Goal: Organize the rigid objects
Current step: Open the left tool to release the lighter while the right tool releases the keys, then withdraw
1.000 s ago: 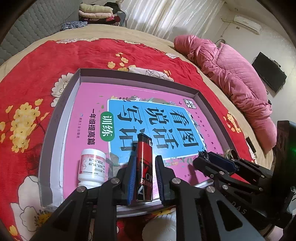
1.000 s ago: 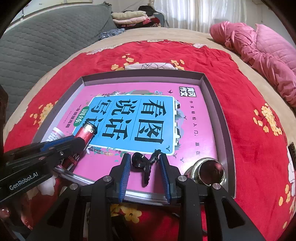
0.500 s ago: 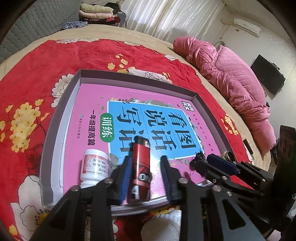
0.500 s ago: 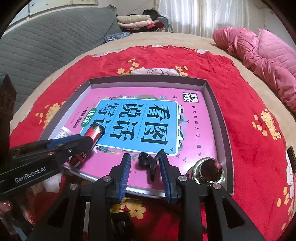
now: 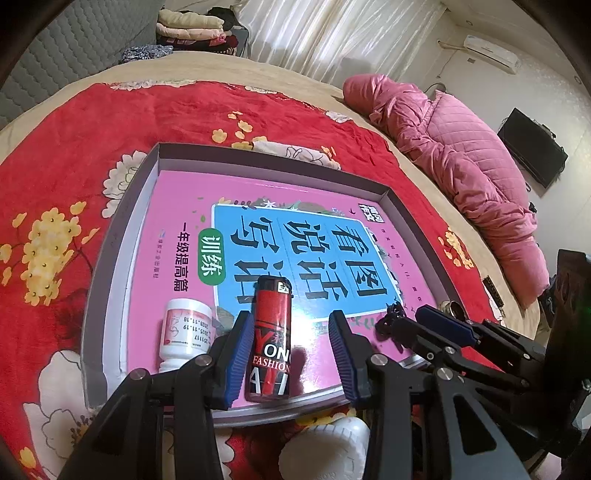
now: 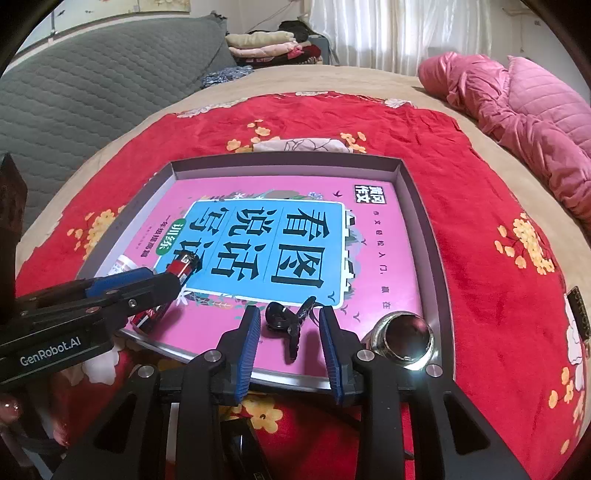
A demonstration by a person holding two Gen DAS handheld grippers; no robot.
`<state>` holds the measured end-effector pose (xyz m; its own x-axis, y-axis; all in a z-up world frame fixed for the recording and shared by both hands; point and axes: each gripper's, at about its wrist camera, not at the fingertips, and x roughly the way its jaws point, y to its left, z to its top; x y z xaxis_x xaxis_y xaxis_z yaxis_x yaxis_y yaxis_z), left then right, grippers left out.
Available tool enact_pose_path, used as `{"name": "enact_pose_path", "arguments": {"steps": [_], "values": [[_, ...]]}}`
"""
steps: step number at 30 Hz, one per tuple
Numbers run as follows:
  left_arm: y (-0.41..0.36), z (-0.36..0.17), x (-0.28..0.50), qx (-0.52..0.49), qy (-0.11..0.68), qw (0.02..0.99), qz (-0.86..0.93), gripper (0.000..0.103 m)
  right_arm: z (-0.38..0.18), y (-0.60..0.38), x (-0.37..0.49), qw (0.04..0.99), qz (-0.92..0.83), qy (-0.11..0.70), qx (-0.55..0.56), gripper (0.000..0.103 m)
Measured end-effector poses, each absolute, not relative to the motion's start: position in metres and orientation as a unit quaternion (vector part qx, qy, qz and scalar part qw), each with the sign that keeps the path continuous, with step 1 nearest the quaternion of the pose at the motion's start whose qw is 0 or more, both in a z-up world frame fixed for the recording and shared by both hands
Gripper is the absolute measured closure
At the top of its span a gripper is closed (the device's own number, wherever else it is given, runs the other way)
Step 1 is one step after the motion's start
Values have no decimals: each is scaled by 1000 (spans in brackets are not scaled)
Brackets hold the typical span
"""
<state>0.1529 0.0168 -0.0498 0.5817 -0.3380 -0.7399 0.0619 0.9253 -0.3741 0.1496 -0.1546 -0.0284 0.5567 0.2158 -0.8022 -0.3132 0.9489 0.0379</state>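
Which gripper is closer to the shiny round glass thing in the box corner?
Right. The right gripper sits just beside the glass jar, straddling the black clip. The left gripper, jaws opening around the lighter, is farther away.

Likely a home bedroom: bed (image 6: 369, 122), curtains (image 6: 399, 33).

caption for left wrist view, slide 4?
Left tool opening around red lighter lying on pink book in tray, beside white bottle.

Left tongs (image 5: 290, 360) are opening, pads now off the lighter (image 5: 270, 339).
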Motion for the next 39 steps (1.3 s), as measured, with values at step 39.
{"name": "enact_pose_path", "arguments": {"steps": [39], "values": [[18, -21, 130, -138, 416, 893, -100, 49, -6, -155, 137, 889, 140, 430, -72, 51]]}}
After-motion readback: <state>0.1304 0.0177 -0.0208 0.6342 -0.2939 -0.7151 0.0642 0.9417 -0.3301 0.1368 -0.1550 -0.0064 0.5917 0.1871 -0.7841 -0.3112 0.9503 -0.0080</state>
